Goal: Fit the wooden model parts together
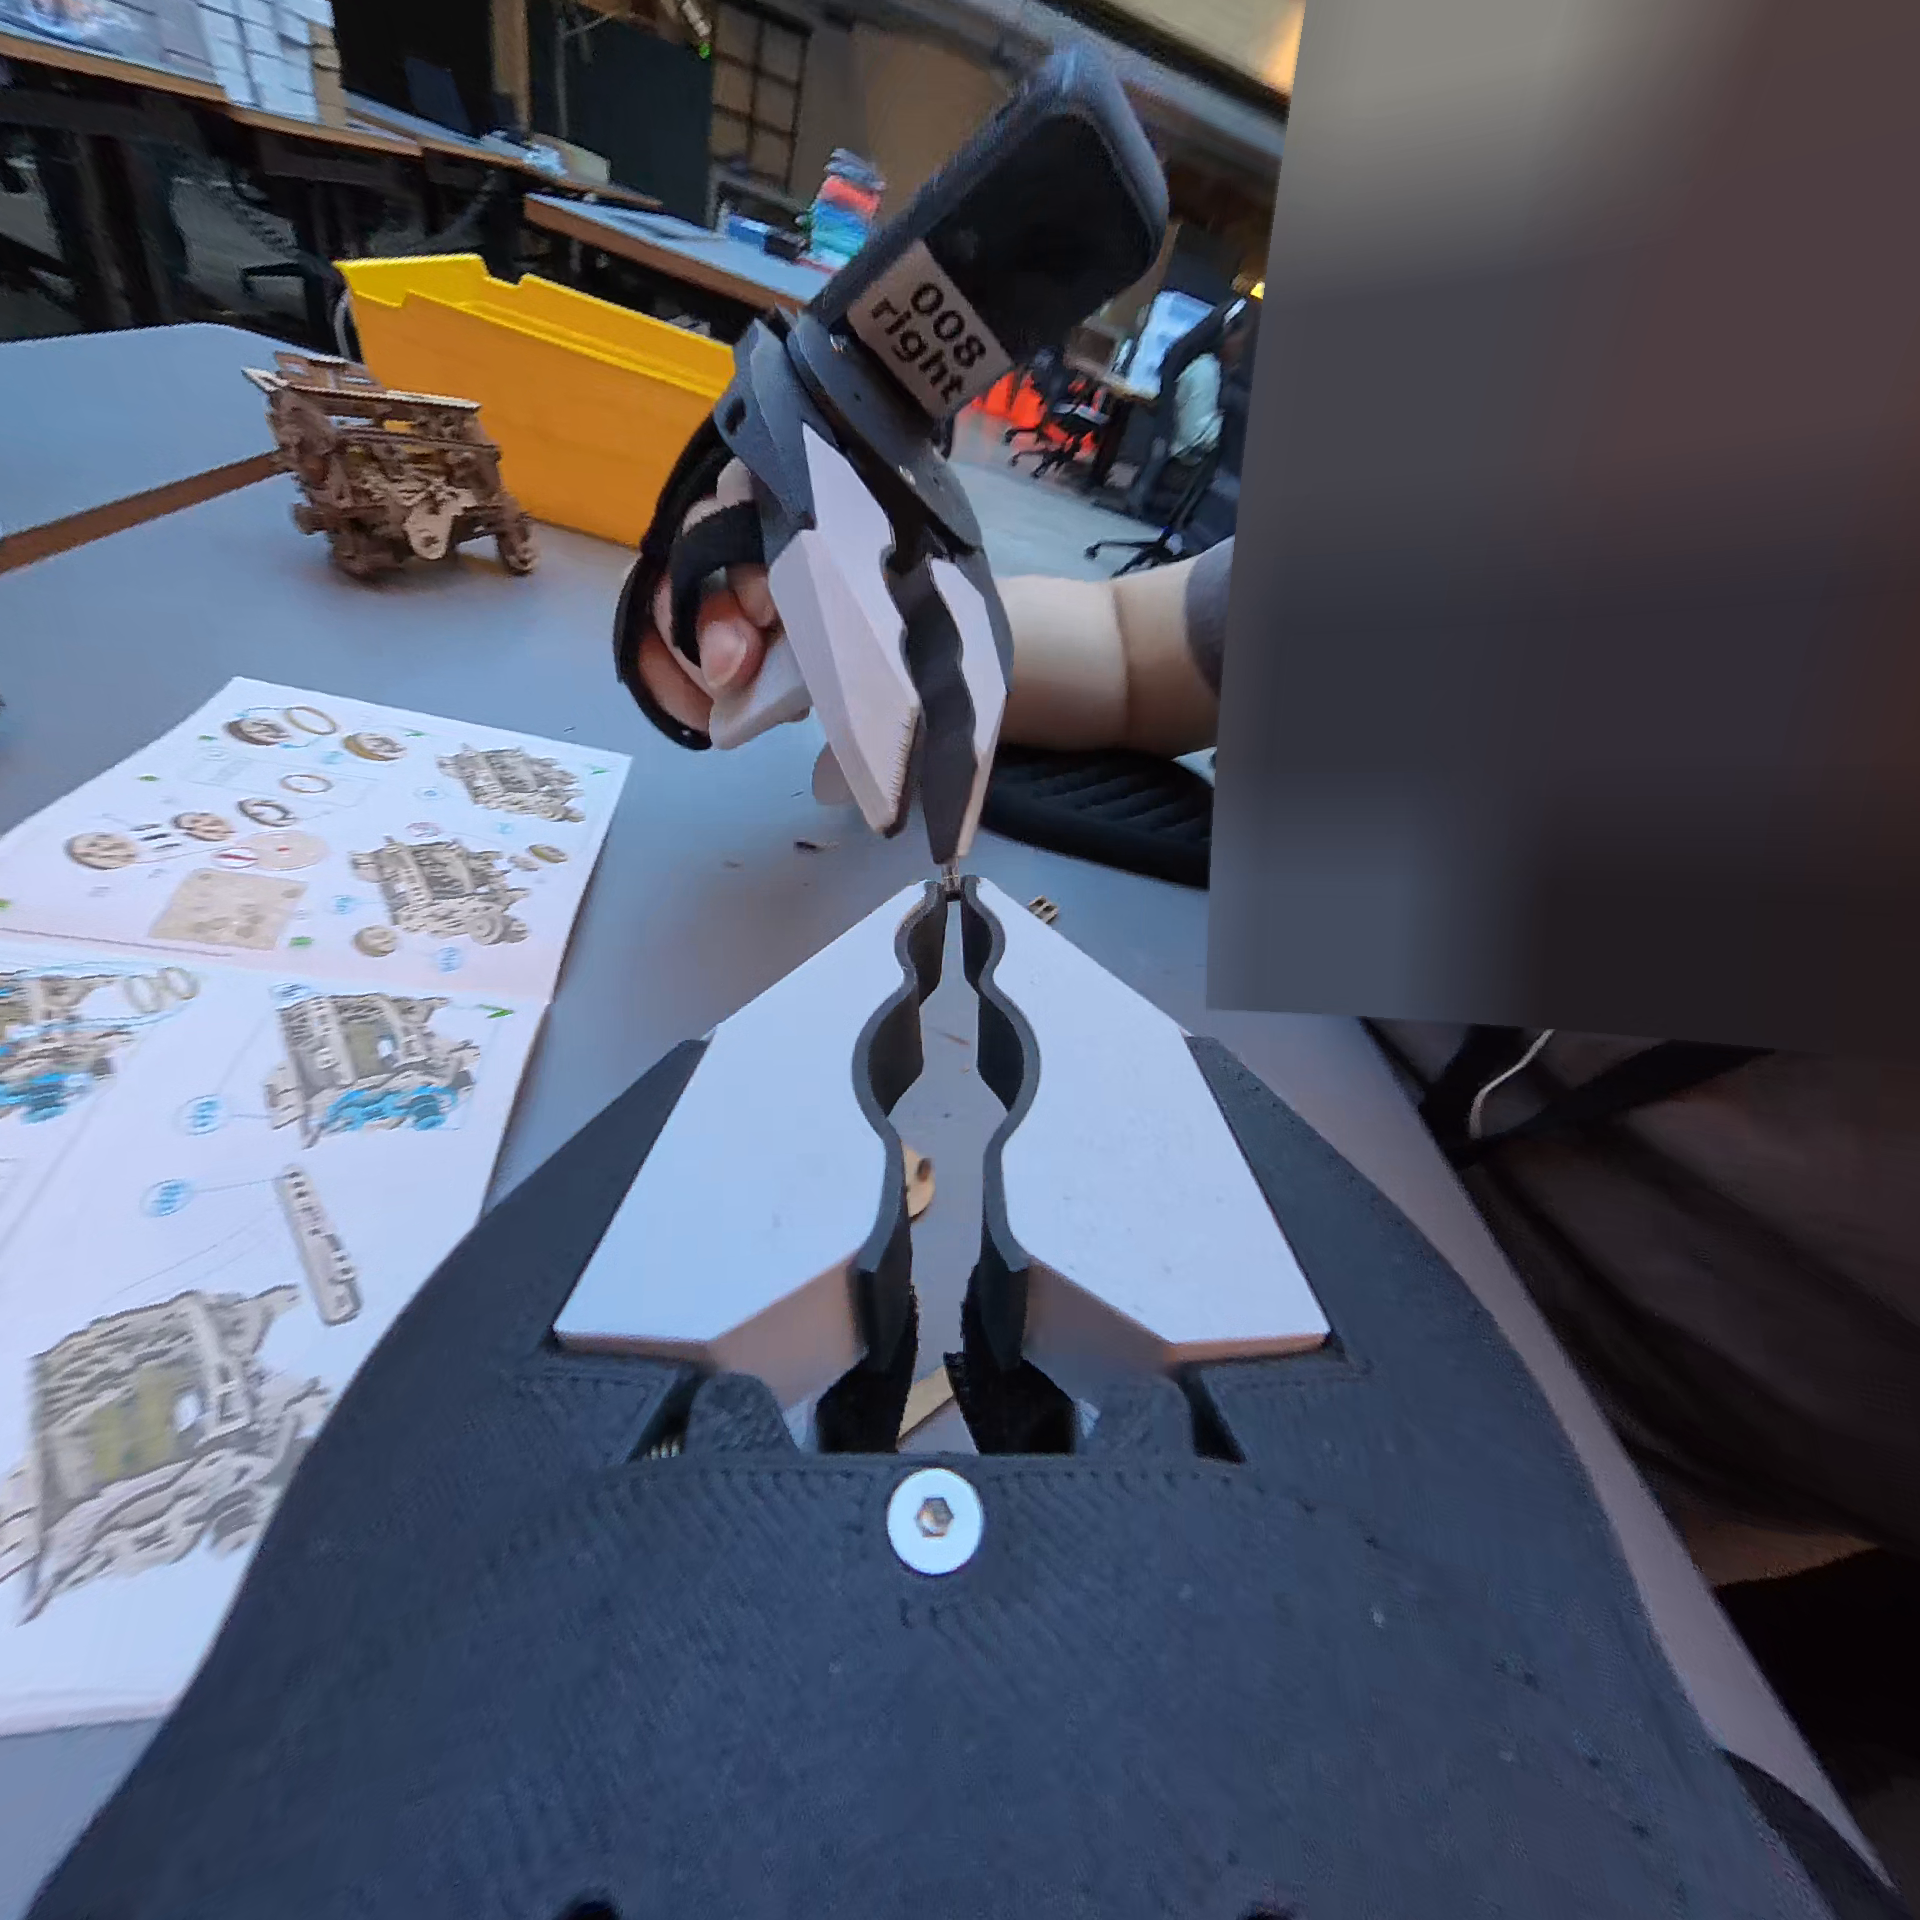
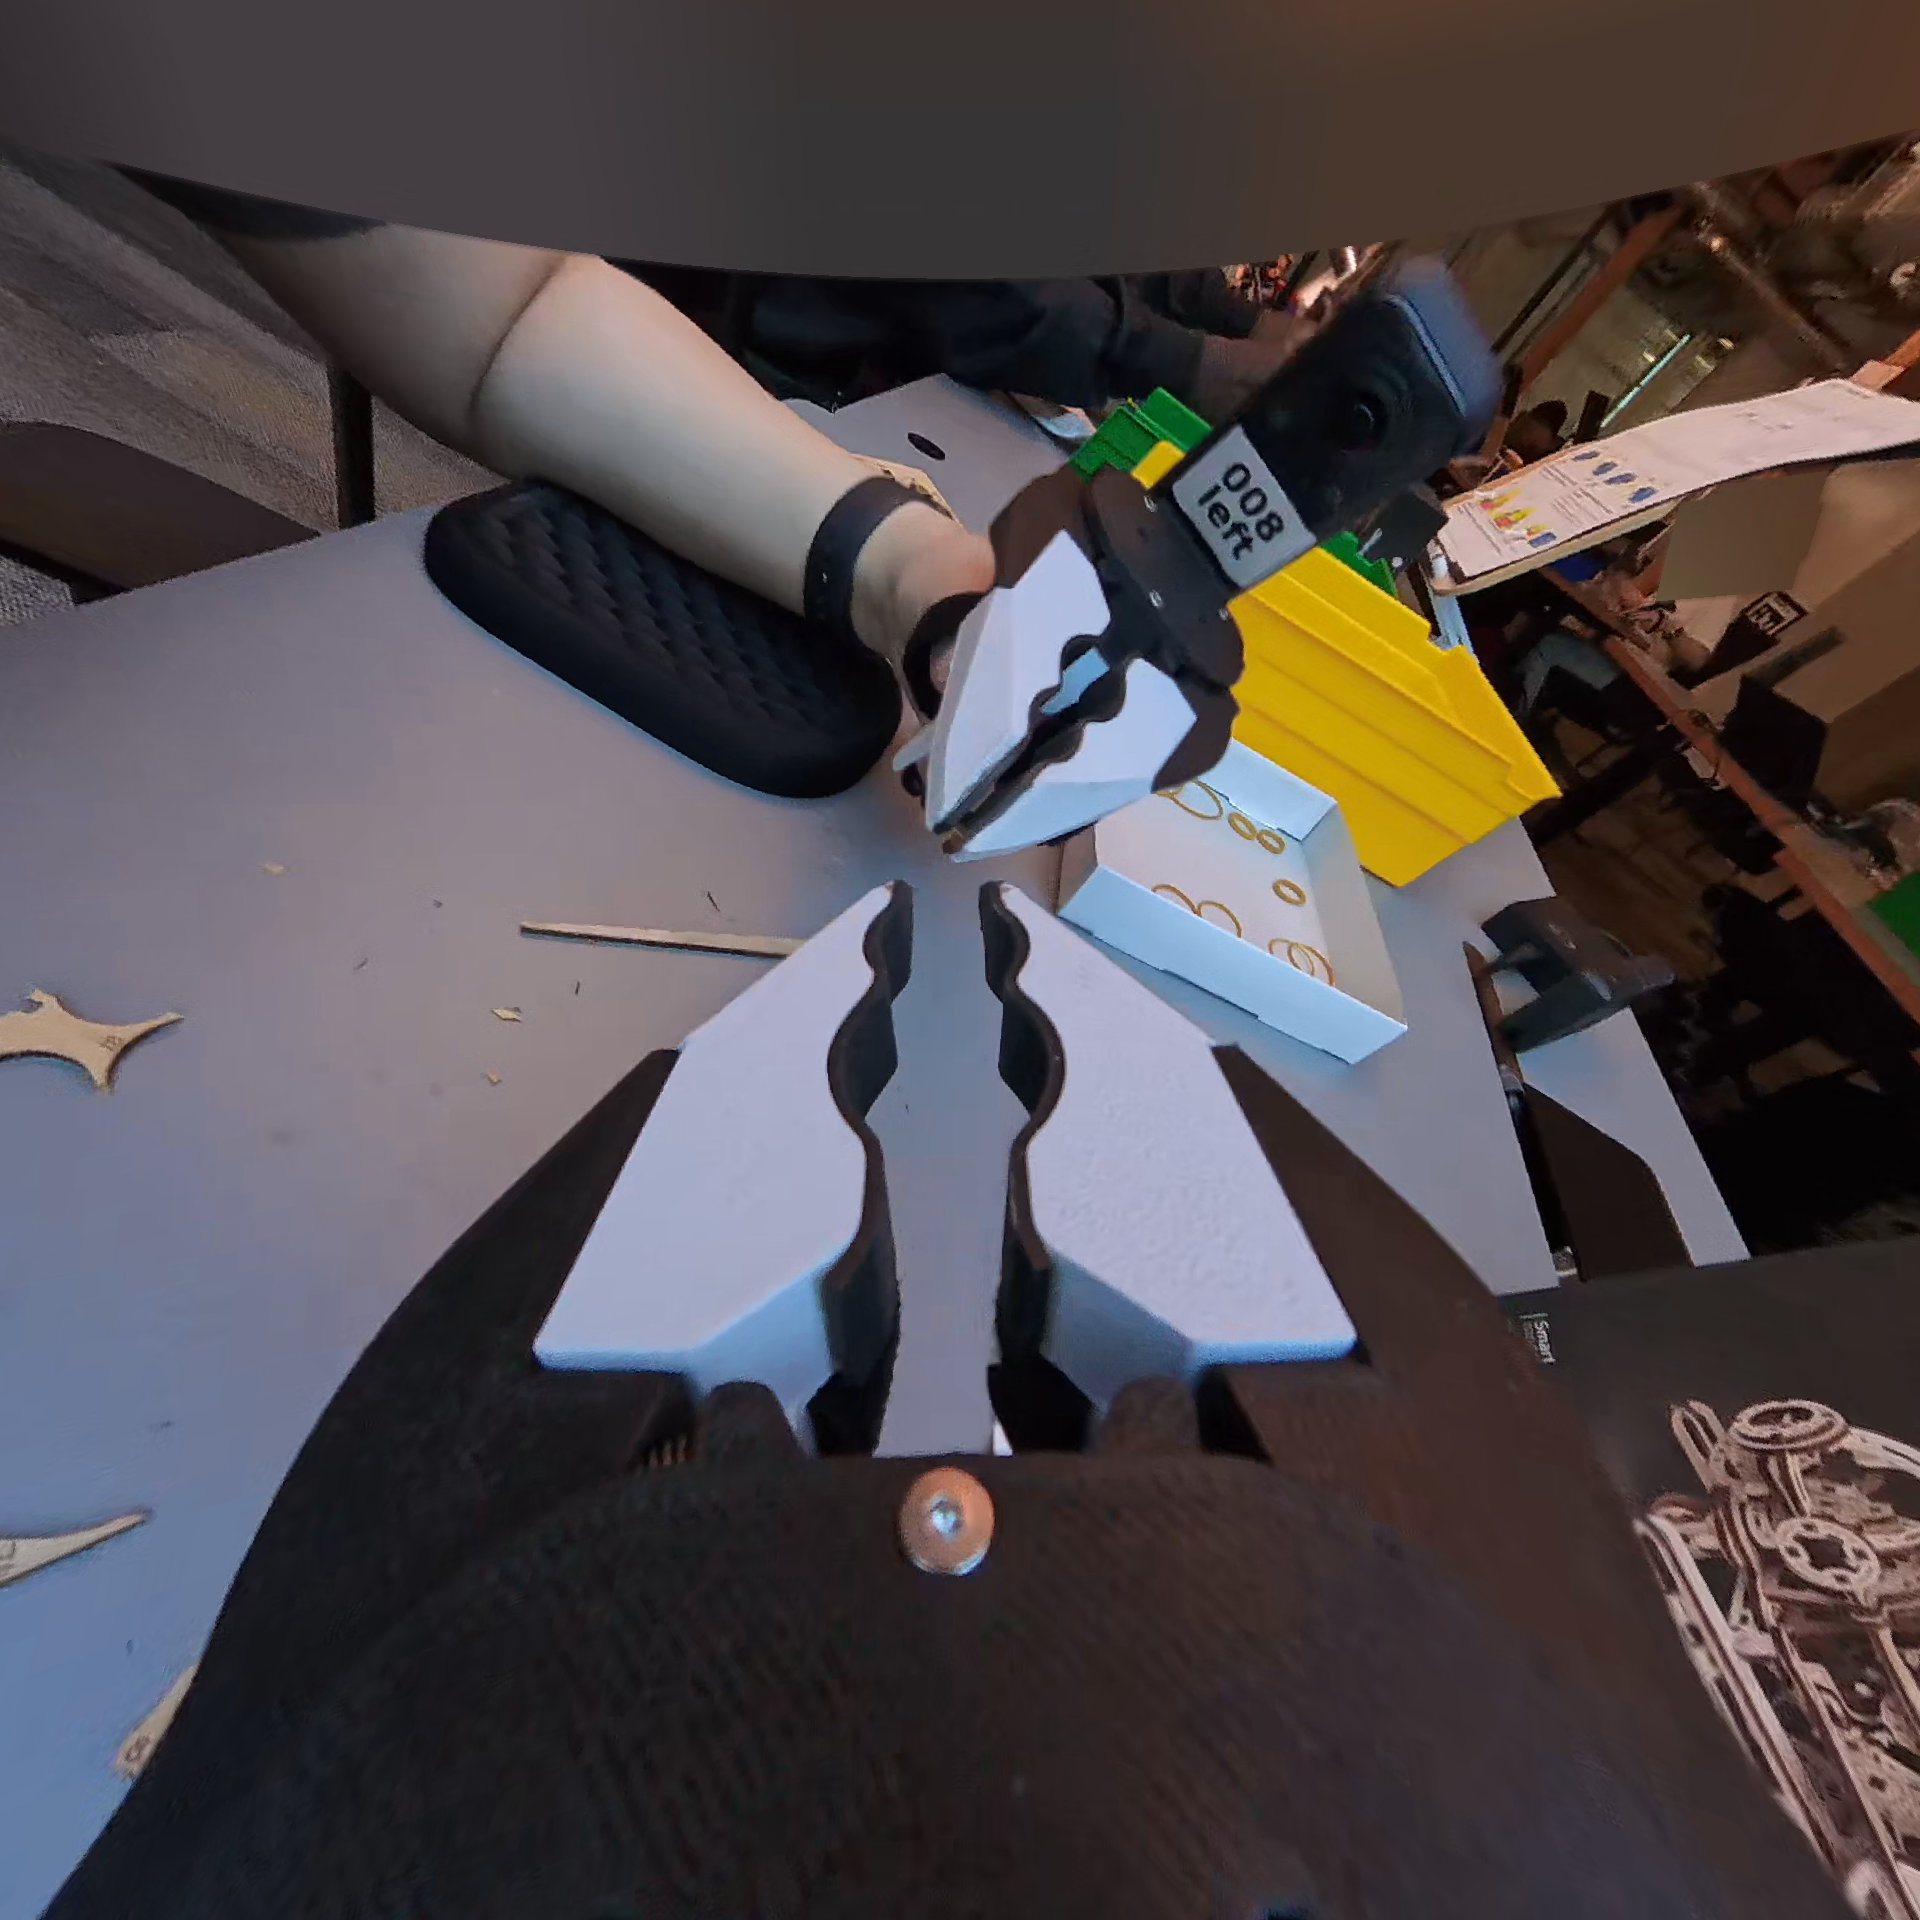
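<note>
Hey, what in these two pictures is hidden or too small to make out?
1. Tiny piece in the left tool's tips: too small in both views to identify.
2. Wooden bits below that tool, left wrist view: mostly hidden by its fingers.
3. Black box, right wrist view: cut off by the picture's edge.
4. Right tool: open; whether it touches the piece is unclear, either view.

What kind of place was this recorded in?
Probably a shared workshop or lab: long workbenches run behind a grey table, yellow bins sit on it, and office chairs stand farther back.
</note>
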`<state>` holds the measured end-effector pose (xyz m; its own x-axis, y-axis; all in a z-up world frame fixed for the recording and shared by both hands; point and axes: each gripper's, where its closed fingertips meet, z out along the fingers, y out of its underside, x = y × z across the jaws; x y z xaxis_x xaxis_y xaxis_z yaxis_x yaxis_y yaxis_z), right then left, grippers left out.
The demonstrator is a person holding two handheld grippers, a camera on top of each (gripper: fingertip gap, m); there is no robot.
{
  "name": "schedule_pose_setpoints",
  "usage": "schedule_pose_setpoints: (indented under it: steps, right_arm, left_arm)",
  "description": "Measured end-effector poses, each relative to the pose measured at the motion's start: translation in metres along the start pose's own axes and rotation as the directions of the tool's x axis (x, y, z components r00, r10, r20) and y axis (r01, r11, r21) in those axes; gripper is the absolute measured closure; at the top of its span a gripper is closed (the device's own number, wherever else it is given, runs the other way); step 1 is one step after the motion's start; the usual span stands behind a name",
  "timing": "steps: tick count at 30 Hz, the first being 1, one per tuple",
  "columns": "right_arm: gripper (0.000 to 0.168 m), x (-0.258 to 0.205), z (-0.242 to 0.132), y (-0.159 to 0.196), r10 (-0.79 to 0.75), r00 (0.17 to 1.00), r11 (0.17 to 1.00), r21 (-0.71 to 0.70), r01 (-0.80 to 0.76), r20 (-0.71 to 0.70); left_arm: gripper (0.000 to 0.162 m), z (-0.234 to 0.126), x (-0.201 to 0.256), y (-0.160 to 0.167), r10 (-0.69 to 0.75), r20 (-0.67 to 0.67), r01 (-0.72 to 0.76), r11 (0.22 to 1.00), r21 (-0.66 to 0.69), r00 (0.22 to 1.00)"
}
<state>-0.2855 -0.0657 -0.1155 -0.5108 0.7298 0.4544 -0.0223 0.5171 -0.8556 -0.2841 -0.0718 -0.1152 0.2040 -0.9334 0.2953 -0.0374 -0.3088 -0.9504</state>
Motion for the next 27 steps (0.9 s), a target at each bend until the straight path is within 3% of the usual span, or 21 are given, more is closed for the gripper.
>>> schedule_pose_setpoints:
  steps: [6,10,14,27]
  right_arm:
    - [0.156,0.007,0.007,-0.009,-0.096,0.989,0.995,-0.035,0.093,-0.111]
    - [0.156,-0.001,0.012,-0.015,-0.03,0.997,1.0,-0.003,0.03,-0.065]
    - [0.157,0.004,0.011,-0.016,-0.052,0.993,0.999,-0.003,0.052,-0.109]
    - [0.164,0.002,0.013,-0.021,-0.089,0.988,0.996,-0.005,0.089,-0.126]
  left_arm:
    - [0.161,-0.004,0.011,-0.013,-0.089,-0.108,0.097,0.993,0.074,0.99]
    - [0.161,-0.004,0.009,-0.011,-0.097,-0.104,0.105,0.992,0.074,0.99]
    - [0.162,-0.004,0.009,-0.01,-0.123,-0.112,0.131,0.989,0.07,0.986]
    - [0.162,-0.006,0.013,-0.015,-0.339,-0.27,0.367,0.929,0.057,0.901]
